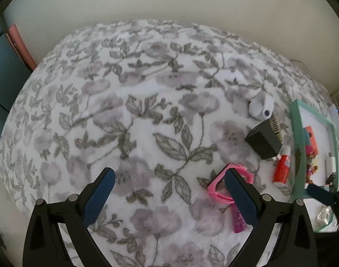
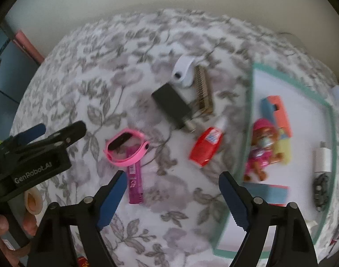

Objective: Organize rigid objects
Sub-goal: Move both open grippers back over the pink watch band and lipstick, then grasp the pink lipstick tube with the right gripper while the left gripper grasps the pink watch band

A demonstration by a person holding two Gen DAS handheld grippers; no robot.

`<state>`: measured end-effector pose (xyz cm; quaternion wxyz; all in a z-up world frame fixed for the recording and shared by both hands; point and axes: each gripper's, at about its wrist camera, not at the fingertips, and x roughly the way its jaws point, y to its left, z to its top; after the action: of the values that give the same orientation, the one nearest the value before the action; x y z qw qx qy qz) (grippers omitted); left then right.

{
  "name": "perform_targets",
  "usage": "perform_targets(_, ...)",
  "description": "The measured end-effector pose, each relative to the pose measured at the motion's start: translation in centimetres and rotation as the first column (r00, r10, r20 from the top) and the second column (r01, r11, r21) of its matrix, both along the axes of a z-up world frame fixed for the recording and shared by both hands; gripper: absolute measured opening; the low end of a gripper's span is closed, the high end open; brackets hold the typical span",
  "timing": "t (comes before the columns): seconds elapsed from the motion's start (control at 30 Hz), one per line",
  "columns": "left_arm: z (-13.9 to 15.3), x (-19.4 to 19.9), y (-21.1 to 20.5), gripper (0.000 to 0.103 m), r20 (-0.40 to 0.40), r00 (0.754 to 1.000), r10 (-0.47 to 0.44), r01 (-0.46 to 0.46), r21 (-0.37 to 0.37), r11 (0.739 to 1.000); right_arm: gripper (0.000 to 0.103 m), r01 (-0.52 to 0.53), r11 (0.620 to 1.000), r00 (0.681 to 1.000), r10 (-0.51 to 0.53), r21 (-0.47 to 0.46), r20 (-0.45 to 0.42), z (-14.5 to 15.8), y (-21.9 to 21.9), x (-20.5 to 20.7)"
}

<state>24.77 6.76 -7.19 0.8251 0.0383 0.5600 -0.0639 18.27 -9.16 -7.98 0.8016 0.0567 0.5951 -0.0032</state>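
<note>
Loose objects lie on a floral bedspread (image 2: 85, 71). A pink watch (image 2: 125, 148) rests on a magenta wrapper (image 2: 135, 181); it also shows in the left wrist view (image 1: 216, 190). A red glue bottle (image 2: 206, 148), a black charger (image 2: 171, 103), a comb (image 2: 202, 89) and a white case (image 2: 182, 72) lie farther back. A teal-rimmed white tray (image 2: 251, 102) at right holds a doll (image 2: 261, 146) and other items. My left gripper (image 1: 169, 178) is open, its right finger over the watch. My right gripper (image 2: 171, 182) is open and empty above the bedspread. The left gripper shows at the left of the right wrist view (image 2: 42, 138).
A plain wall (image 1: 169, 4) stands behind the bed. The tray also shows at the right of the left wrist view (image 1: 297, 133), holding an orange block (image 2: 279, 111), a silver plug (image 2: 321, 158) and a dark chain (image 2: 320, 191). The glue bottle (image 1: 281, 169) and charger (image 1: 264, 140) lie beside it.
</note>
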Motion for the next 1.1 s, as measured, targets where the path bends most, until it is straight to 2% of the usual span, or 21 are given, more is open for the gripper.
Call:
perform_targets(0.27,-2.5,0.7,1.5,0.099,-0.04,0.999,0.017,-0.017,-0.004,1.0,0.084,-0.046,0.999,0.997,0.046,-0.001,-0.054,-3.3,2.7,0.6)
perform_targets(0.4,-2.8,0.9,2.3,0.099,-0.043,0.999,0.023,-0.023,-0.004,1.0,0.078,-0.055,0.998,0.996,0.055,-0.007,-0.073,-4.6,3.6,0.9)
perform_targets(0.67,-3.0,0.8,2.2,0.099,-0.034,0.999,0.003,-0.004,-0.026,1.0,0.049,-0.05,0.997,0.998,0.048,-0.052,-0.048,-5.2,5.3,1.0)
perform_targets(0.73,-3.0,0.8,1.7,0.099,-0.028,1.0,-0.006,0.005,-0.033,0.999,0.035,-0.037,0.998,0.998,0.035,-0.045,-0.045,-5.1,5.3,1.5)
perform_targets(0.77,-3.0,0.8,1.4,0.099,-0.027,1.0,-0.01,0.009,-0.038,0.999,0.032,-0.026,0.999,0.999,0.025,-0.037,-0.045,-5.1,5.2,1.5)
perform_targets(0.9,-2.8,0.7,0.1,0.099,-0.023,0.999,-0.042,0.04,-0.055,0.998,0.027,-0.009,1.0,0.999,0.009,-0.006,-0.053,-5.0,4.4,1.5)
perform_targets(1.1,-3.0,0.3,-2.1,0.099,-0.022,0.996,-0.085,0.084,-0.048,0.995,0.027,-0.001,1.0,0.998,-0.001,-0.029,-0.069,-5.0,2.6,0.7)
